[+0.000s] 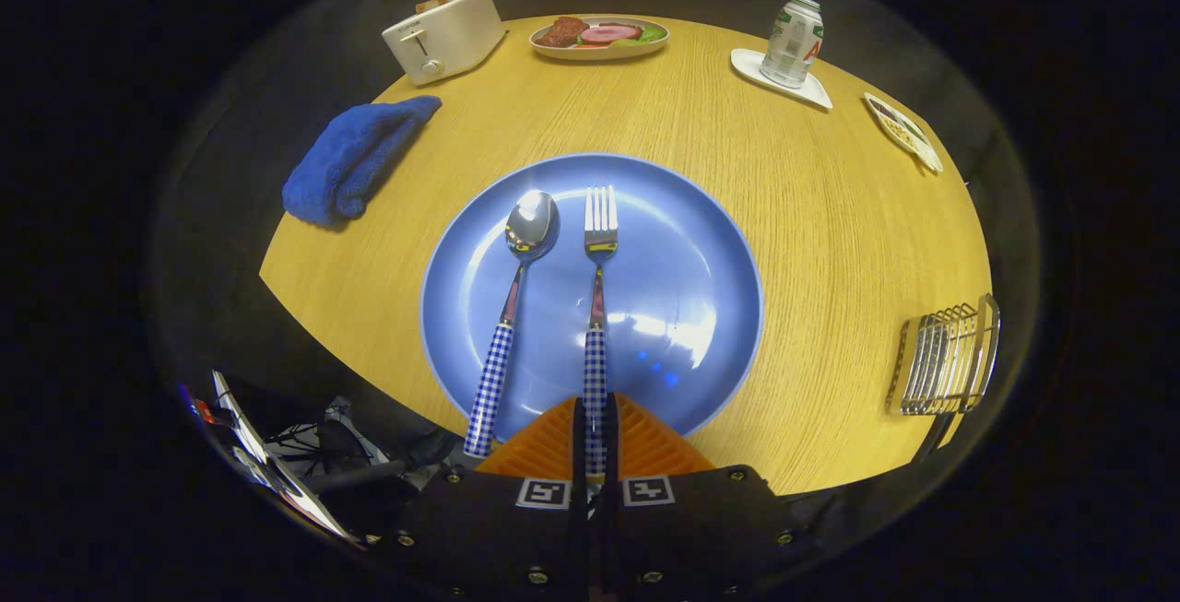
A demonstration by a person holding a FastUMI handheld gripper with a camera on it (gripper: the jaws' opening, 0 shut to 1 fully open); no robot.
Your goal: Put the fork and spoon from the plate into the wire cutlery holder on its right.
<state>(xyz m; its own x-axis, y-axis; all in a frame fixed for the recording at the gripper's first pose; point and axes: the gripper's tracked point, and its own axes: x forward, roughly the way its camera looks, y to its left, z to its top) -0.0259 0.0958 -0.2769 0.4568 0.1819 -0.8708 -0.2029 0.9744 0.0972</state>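
Tongs (595, 441) sit at the near edge of the blue plate (687, 242), and we see their two fingers drawn close together around the checked handle end of the fork (597, 307). They look to be pinching it from both sides, though we judge this from the narrow gap and not from any lift.

We note that the fork lies along the same line as the fingers: handle near, tines far, running straight away from the tongs. That shared axis is what the next move turns on, since a straight lift should bring it up cleanly.

Just to the left of the fork, the spoon (512, 307) lies on the same plate, its handle angled slightly leftward at the near end and overhanging the rim, its bowl far.

On the right of the plate, well apart from it, stands the wire cutlery holder (945, 358), near the right edge of the wooden worktop (830, 206). We see nothing inside it.

At the far side we find a toaster (444, 35), a dish of food (599, 35), a can (793, 40) on a white coaster, and a blue cloth (355, 159) to the left.
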